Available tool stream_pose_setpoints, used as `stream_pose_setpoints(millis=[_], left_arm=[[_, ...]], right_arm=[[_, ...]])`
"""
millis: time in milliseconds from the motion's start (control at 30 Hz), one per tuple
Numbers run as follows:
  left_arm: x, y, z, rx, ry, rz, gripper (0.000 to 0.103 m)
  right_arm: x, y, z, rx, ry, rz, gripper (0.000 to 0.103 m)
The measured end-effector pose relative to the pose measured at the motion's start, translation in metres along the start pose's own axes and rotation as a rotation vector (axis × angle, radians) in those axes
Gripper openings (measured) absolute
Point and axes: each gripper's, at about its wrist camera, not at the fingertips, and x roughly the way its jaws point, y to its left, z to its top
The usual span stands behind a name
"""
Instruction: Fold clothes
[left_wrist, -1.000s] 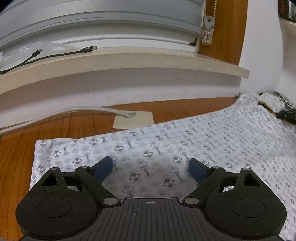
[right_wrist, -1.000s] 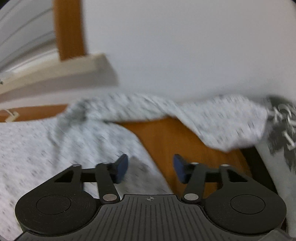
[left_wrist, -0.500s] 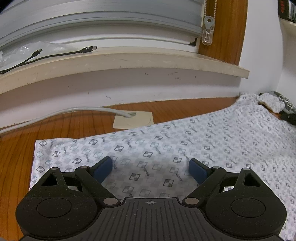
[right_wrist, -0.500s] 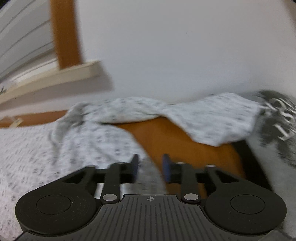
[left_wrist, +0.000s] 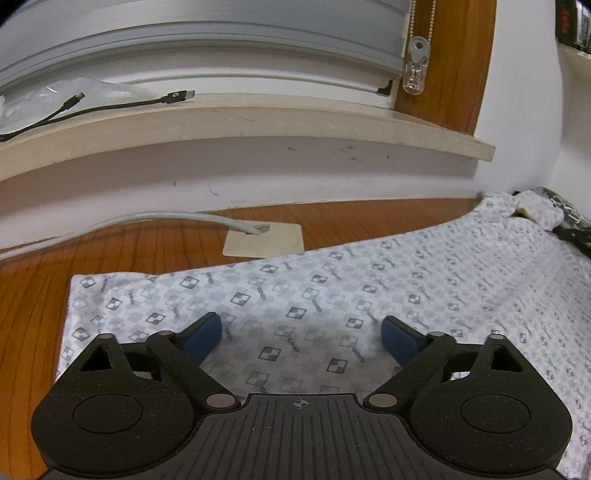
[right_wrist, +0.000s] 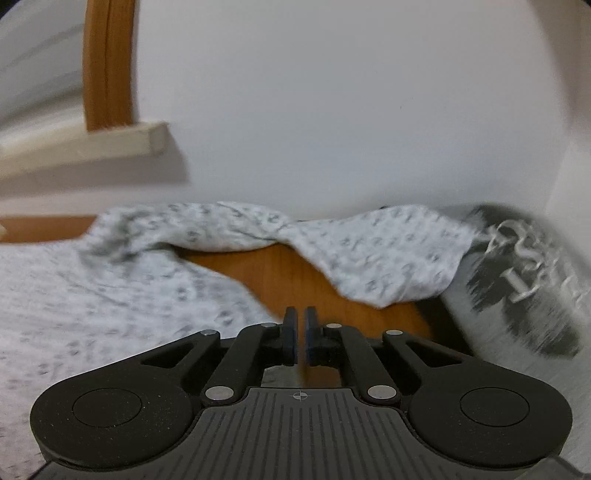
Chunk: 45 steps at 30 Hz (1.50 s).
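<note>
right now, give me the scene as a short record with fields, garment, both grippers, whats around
garment: white patterned shirt spread flat on the wooden table, sleeve bunched near the wall
left gripper: open, over the shirt, holding nothing
right gripper: fingers nearly together at the shirt's edge; grip on fabric cannot be told, view blurred
other clothing: dark printed garment at far right
table fittings: beige cable plate with grey cable
window sill: black cables

White garment (left_wrist: 332, 291) printed with grey checker squares — on an orange-brown wood table (left_wrist: 29, 295); black grippers' fingers (left_wrist: 201, 336) are blue.
</note>
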Motion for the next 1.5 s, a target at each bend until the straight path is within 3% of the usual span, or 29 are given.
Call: stream_pose_setpoints(millis=[67, 133, 233, 333, 400, 433, 467, 500, 533, 933, 1300, 1433, 1500], left_arm=[[0.0, 0.0, 0.0, 0.003, 0.002, -0.004, 0.098], [0.0, 0.0, 0.0, 0.002, 0.002, -0.007, 0.099], [-0.001, 0.001, 0.0, -0.007, -0.001, -0.016, 0.099], [-0.001, 0.002, 0.0, -0.011, -0.003, -0.02, 0.099], [-0.001, 0.001, 0.0, -0.011, -0.003, -0.02, 0.099], [-0.001, 0.001, 0.0, -0.01, -0.003, -0.02, 0.099], [-0.001, 0.0, 0.0, -0.01, -0.002, -0.019, 0.099], [-0.001, 0.0, 0.0, -0.01, -0.003, -0.019, 0.099], [-0.001, 0.0, 0.0, -0.011, -0.003, -0.019, 0.099], [-0.002, 0.001, -0.001, -0.012, -0.004, -0.019, 0.099], [-0.003, 0.003, 0.0, -0.021, -0.007, -0.024, 0.1], [-0.003, 0.003, 0.0, -0.025, -0.008, -0.026, 0.1], [-0.003, 0.003, 0.0, -0.026, -0.009, -0.027, 0.1]], right_arm=[[0.007, -0.005, 0.008, -0.014, -0.007, -0.02, 0.037], [0.021, -0.011, 0.014, -0.047, -0.002, -0.062, 0.049], [0.051, -0.013, 0.021, -0.099, 0.025, -0.153, 0.053], [0.074, -0.02, 0.025, -0.099, 0.054, -0.152, 0.054], [0.08, -0.023, 0.026, -0.101, 0.058, -0.161, 0.052], [0.08, -0.024, 0.027, -0.096, 0.063, -0.156, 0.046], [0.08, -0.025, 0.028, -0.091, 0.069, -0.151, 0.019], [0.078, -0.026, 0.03, -0.086, 0.07, -0.145, 0.006], [0.069, -0.024, 0.034, -0.083, 0.052, -0.134, 0.002], [-0.038, 0.0, 0.084, -0.053, -0.163, 0.01, 0.001], [-0.125, 0.131, 0.13, -0.129, -0.293, 0.465, 0.001], [-0.124, 0.179, 0.135, -0.143, -0.268, 0.595, 0.001], [-0.119, 0.194, 0.133, -0.151, -0.245, 0.616, 0.001]])
